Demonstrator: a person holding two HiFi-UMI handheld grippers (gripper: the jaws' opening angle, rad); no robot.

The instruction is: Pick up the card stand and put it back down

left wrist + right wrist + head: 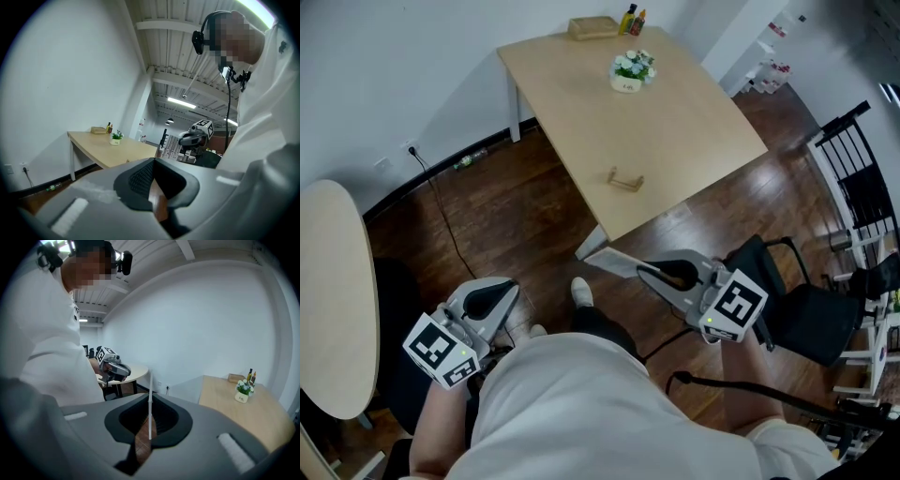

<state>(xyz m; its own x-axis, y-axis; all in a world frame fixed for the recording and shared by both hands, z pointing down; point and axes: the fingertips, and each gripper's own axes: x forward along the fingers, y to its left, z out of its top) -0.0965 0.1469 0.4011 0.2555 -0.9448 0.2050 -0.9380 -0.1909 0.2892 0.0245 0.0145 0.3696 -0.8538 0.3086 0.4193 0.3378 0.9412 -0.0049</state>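
The small wooden card stand sits empty near the front edge of the light wooden table, far ahead of both grippers. My right gripper is held over the floor just short of the table's near corner. It is shut on a thin white card, which shows edge-on between the jaws in the right gripper view. Lower left, beside my body, my left gripper has its jaws together with nothing between them. Neither gripper touches the stand.
A small potted flower, a wooden box and two bottles stand at the table's far end. A round table is at the left, a black chair at the right. A cable runs across the floor.
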